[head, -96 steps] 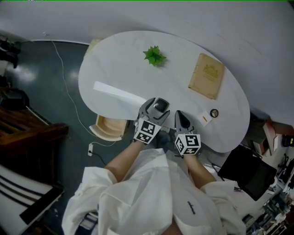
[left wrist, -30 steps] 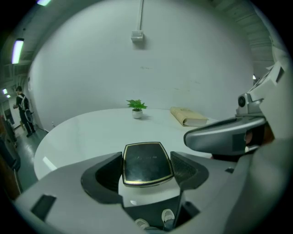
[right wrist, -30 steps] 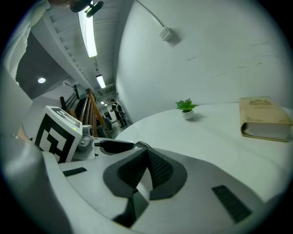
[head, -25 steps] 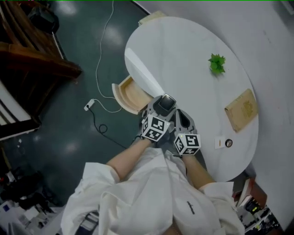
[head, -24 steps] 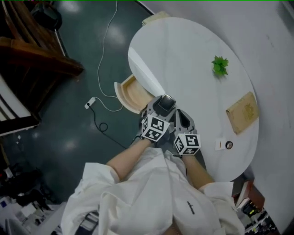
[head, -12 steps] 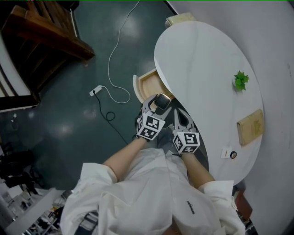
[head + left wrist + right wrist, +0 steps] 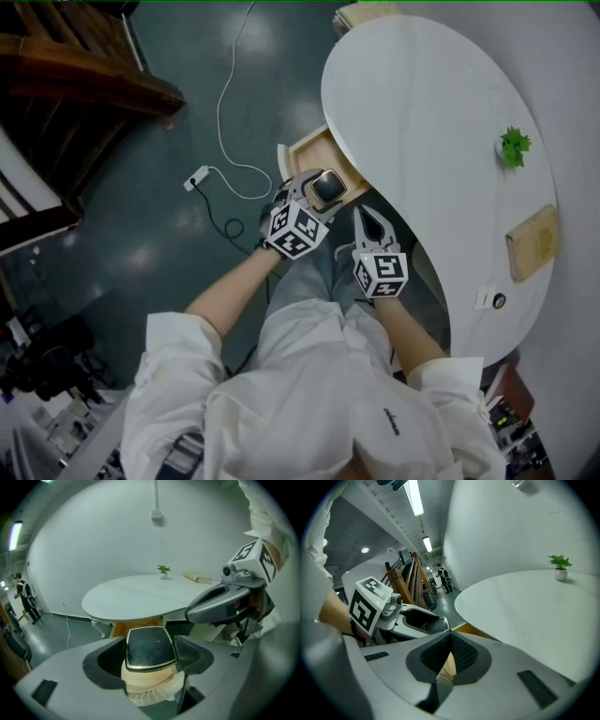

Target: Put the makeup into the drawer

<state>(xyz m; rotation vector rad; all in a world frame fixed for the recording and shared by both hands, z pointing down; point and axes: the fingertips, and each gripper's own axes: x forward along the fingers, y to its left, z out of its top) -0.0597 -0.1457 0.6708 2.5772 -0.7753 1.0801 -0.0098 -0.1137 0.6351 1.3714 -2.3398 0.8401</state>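
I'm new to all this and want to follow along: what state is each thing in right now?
Left tongs: shut on the makeup compact.
Right tongs: shut, empty.
Makeup compact: lid closed, not yet in the drawer.
Drawer: pulled open.
Book: closed, flat on the table.
Plant: upright.

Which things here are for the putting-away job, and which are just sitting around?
For the job:
- makeup compact, clamped in the left gripper
- open wooden drawer under the table

Just lying about:
- little green plant, on the table
- flat tan book, on the table
- small round thing, near the table's edge
- white cable, on the floor
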